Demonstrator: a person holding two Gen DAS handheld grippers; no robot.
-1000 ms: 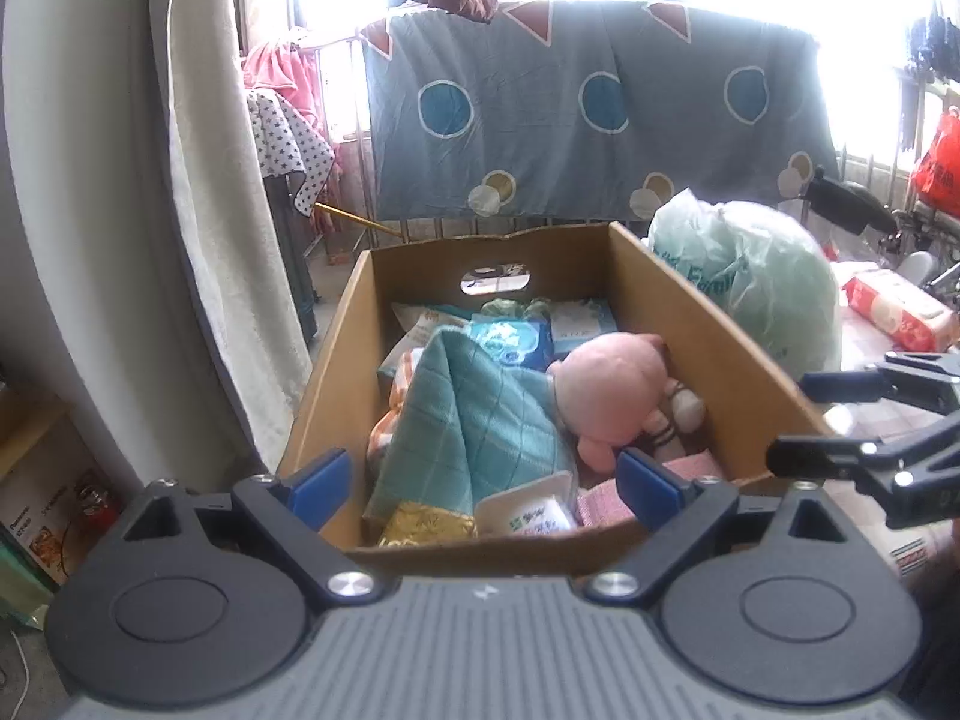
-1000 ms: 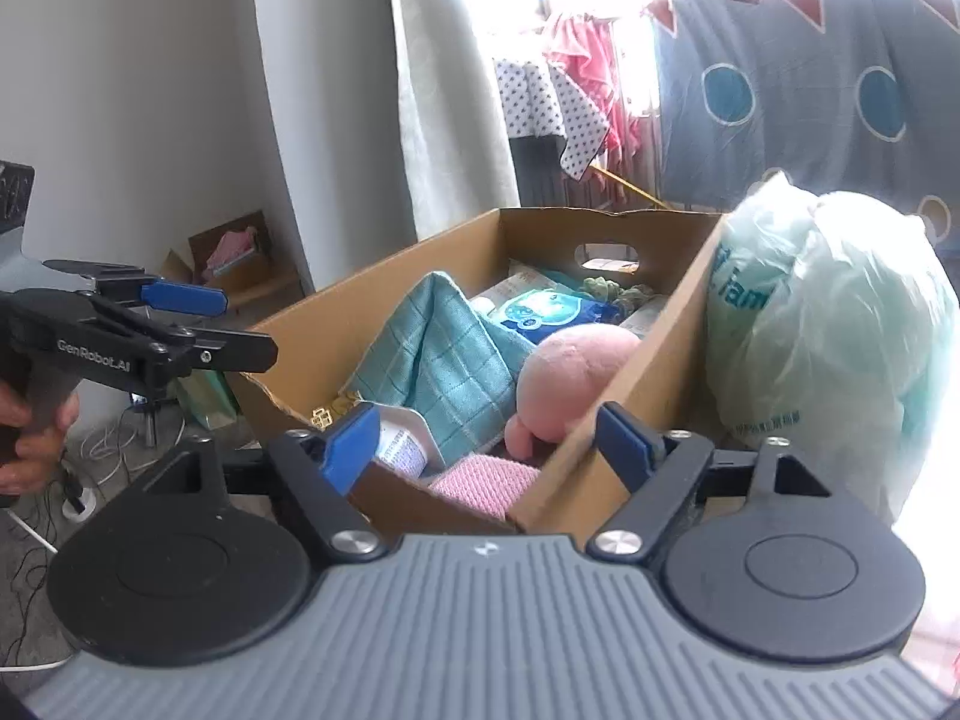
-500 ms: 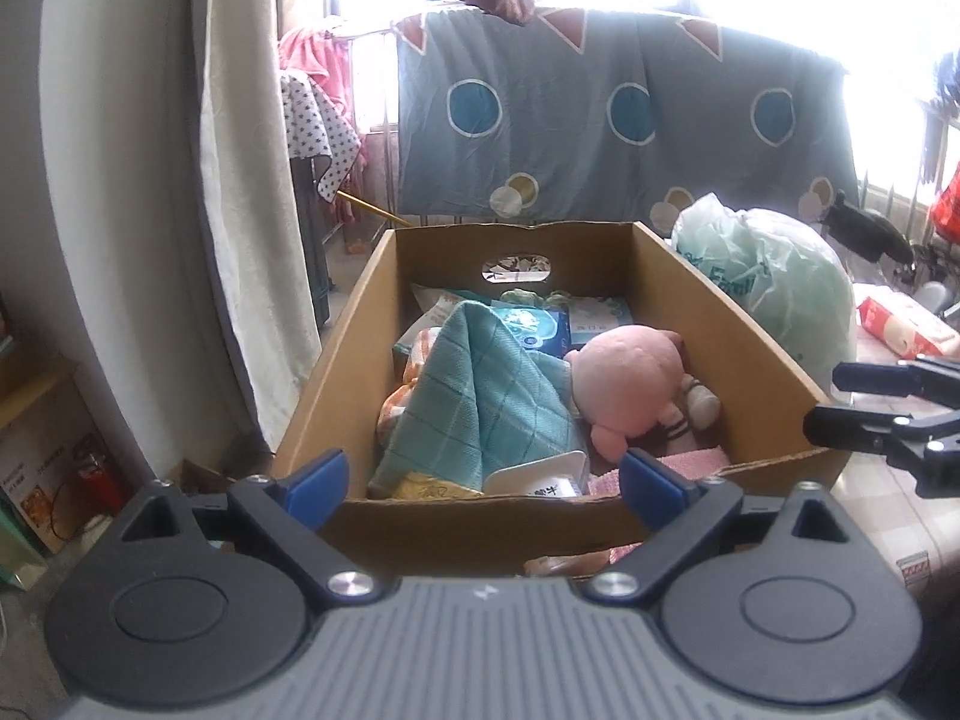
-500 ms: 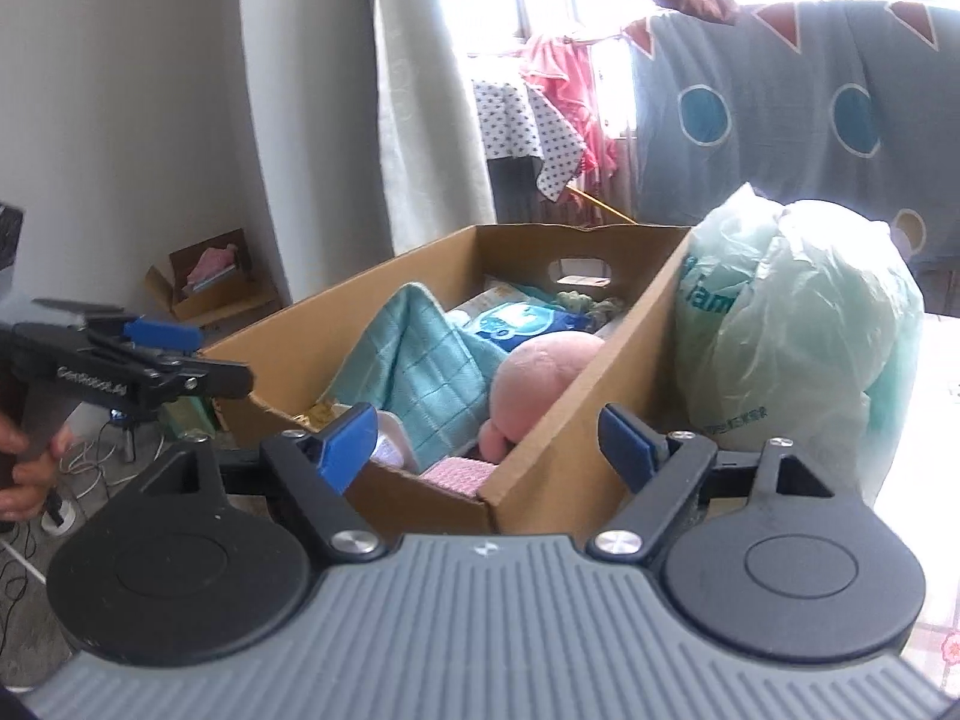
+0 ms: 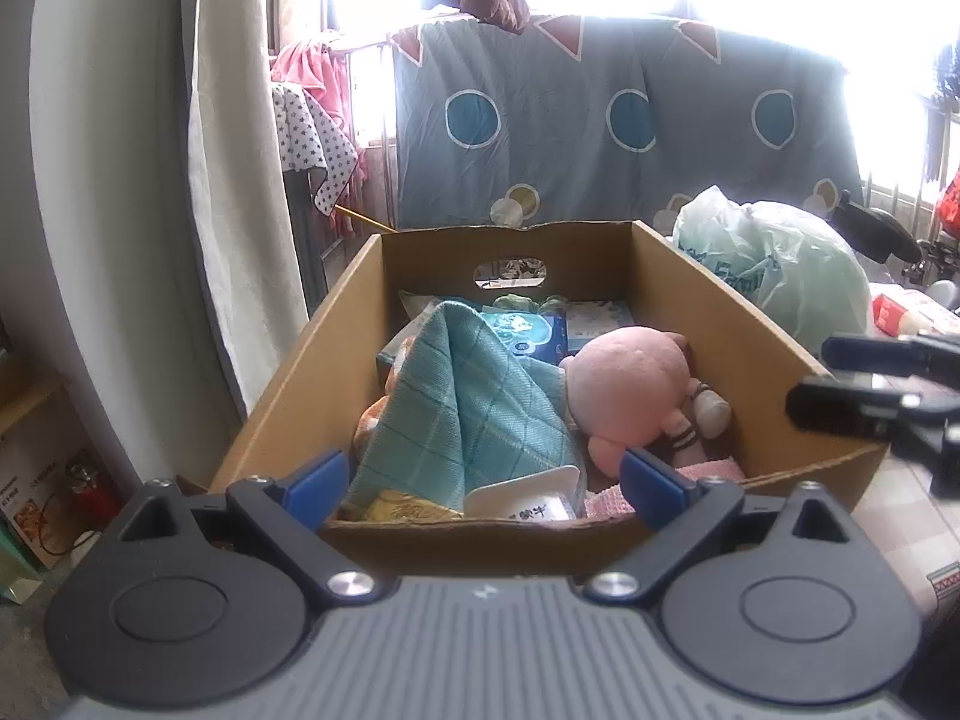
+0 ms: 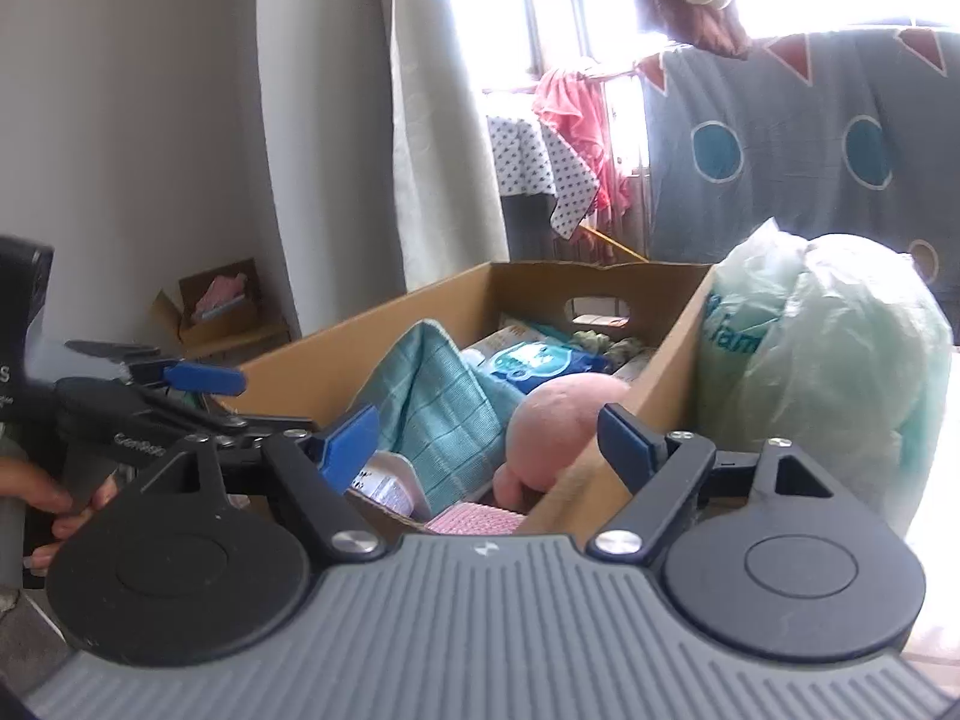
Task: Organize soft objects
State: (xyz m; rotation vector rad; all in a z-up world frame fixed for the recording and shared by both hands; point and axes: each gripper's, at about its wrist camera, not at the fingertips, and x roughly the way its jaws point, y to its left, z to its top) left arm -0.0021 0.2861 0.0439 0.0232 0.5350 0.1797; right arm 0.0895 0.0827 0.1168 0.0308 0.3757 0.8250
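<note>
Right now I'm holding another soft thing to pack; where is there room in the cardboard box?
The brown cardboard box looks crowded: teal checked cloth left, pink plush toy right, packets behind. Only a small dip shows, over the pink knitted cloth at the near-right corner.

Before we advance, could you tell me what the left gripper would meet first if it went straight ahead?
Probably the near wall of the box, just ahead of the open left gripper; if it cleared the rim, the teal cloth comes next. Depth is unclear.
</note>
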